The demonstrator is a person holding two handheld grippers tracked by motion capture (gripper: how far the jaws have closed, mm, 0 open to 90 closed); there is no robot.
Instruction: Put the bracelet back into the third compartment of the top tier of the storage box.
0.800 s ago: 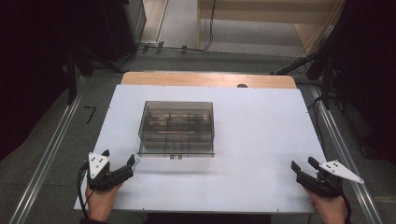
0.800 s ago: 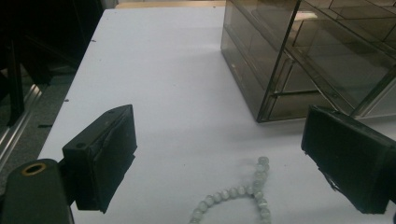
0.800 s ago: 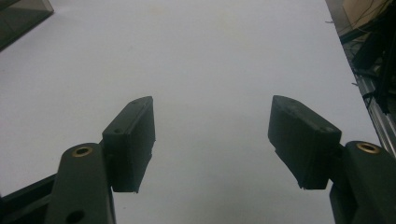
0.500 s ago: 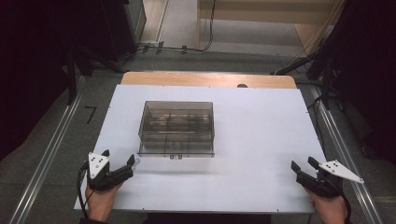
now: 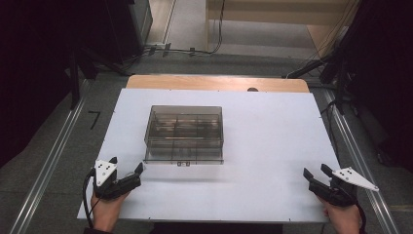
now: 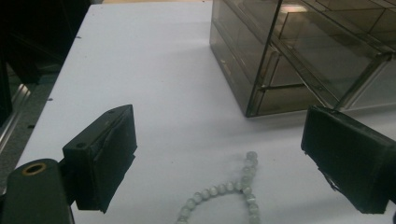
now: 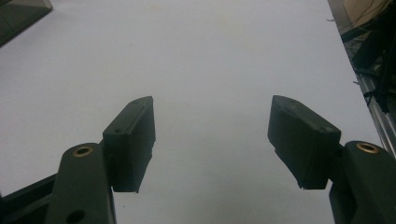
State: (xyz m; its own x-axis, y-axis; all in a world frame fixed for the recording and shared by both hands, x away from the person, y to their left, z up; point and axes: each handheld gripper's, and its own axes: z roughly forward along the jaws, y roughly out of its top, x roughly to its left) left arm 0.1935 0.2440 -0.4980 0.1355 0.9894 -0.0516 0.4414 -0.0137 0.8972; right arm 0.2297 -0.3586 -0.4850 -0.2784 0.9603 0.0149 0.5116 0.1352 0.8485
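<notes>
Pale bead bracelet: seen between the spread jaws of the left tool, just beside the smoky clear plastic organiser box.
Right tool: held released, well apart.

Tongs spread wide over bare white table.

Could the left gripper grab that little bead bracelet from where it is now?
Probably yes. The left gripper is open, and the bead bracelet lies on the white table between its jaws, with nothing over it. The smoky plastic box sits farther ahead.
</notes>
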